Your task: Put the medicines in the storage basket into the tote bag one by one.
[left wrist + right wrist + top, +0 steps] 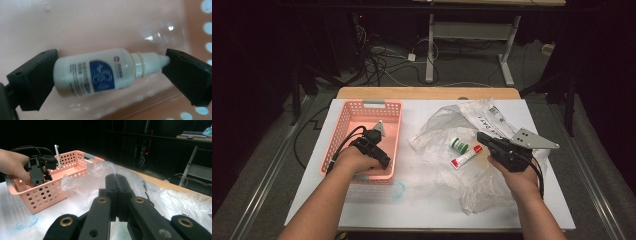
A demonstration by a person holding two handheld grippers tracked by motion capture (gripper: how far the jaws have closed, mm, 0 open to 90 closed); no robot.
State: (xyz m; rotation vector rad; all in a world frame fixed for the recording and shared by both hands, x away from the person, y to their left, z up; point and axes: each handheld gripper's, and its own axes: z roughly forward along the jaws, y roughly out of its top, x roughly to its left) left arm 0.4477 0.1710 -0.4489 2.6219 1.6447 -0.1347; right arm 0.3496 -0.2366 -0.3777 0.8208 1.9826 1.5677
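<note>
White sheeting covers the table [377,200], on which a faint blue ring mark [398,190] is seen at the near side, just in front of a pink perforated basket [343,125]. Inside that basket the left gripper [379,155] is held low, and a small white dropper bottle [100,72] with a blue label is pinched end to end between its jaws, close to the basket floor. To the right, the right gripper [116,182] is seen with its jaws pressed together and empty, above crumpled clear plastic bags [447,125]. On that plastic a white tube with a red cap [465,156] and a green-and-white container [458,145] are laid. Beyond the table's wooden far edge, cables and desk legs are visible on a dark floor.
</note>
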